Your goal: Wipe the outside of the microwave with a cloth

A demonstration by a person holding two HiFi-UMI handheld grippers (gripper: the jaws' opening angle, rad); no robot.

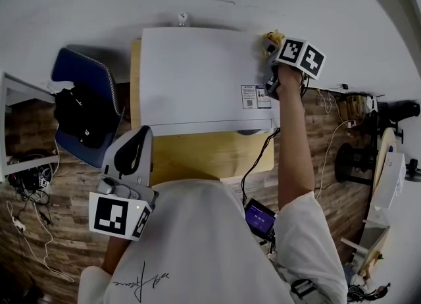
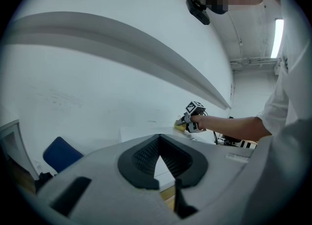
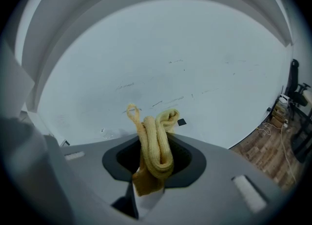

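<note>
Microwave (image 1: 197,79) sits on the desk (image 1: 197,154), seen from above, white top facing the camera.

Right tongs (image 1: 271,49) are at the microwave's far right top corner, arm stretched out along its right edge. They pinch the cloth (image 1: 273,37): yellow, bunched, sticking out past the tips at that corner. Right gripper view confirms it: the folded cloth (image 3: 156,143) is clamped in the tongs (image 3: 153,160), with a loop and a rolled end poking out ahead and white wall behind.

Left tongs (image 1: 140,139) are just off the microwave's near left corner, not touching it. In the left gripper view the tongs (image 2: 159,143) are pressed together at the tips, with nothing between them. Past them that view shows the microwave (image 2: 141,132) top, with the right tongs (image 2: 187,121) and cloth (image 2: 180,125) at its far end.

Label (image 1: 255,96) is on the microwave top near its right front corner. A black cable (image 1: 253,164) drops from the microwave's front right down over the desk edge. A blue chair (image 1: 89,72) stands left of the microwave, with dark stuff on the seat.
</note>
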